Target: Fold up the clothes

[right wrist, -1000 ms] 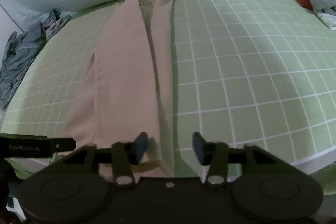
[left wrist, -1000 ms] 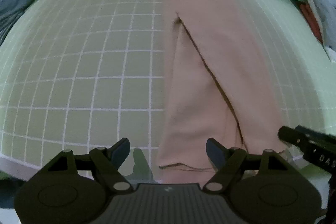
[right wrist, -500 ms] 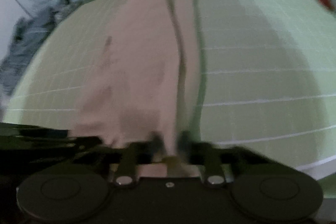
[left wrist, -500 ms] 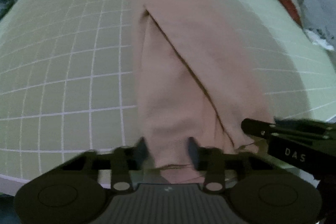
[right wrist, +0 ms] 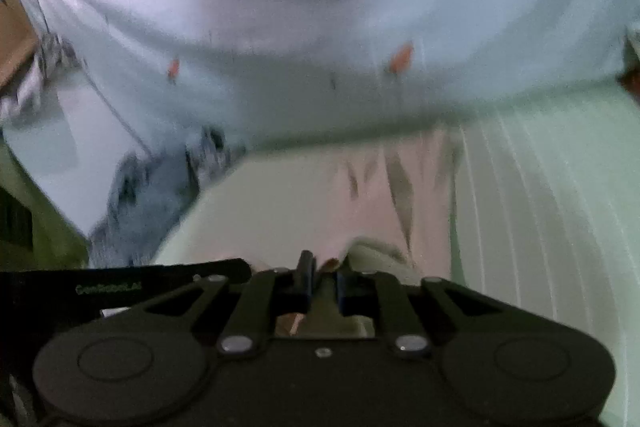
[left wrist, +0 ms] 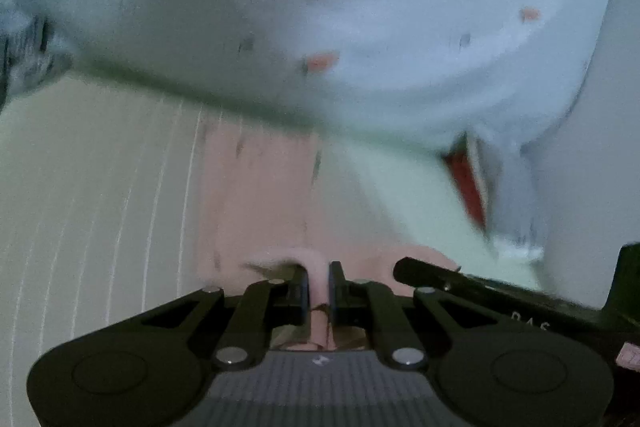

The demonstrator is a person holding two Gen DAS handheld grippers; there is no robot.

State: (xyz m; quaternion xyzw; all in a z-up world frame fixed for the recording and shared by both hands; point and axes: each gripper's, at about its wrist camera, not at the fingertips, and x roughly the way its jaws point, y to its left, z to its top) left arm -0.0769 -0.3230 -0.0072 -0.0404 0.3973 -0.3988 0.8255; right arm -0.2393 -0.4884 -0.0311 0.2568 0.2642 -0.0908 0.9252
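A long pink garment (left wrist: 256, 195) lies folded lengthwise on a green gridded mat (left wrist: 80, 187). My left gripper (left wrist: 319, 283) is shut on the garment's near hem, with pink cloth bunched between the jaws. The garment also shows in the right wrist view (right wrist: 360, 203), where my right gripper (right wrist: 323, 281) is shut on the same near end, a fold of cloth rising just beyond its tips. The right gripper's body (left wrist: 500, 295) sits close to the right of the left one. Both views are blurred.
A pale blue quilt with carrot print (left wrist: 360, 7) lies bunched along the mat's far edge. A grey-blue pile of clothes (right wrist: 152, 195) sits at the far left, and a red and grey pile (left wrist: 472, 183) at the far right.
Both grippers closed on the garment's near end and lifted it, carrying it toward the far end. The views tilted up from the mat to the quilt.
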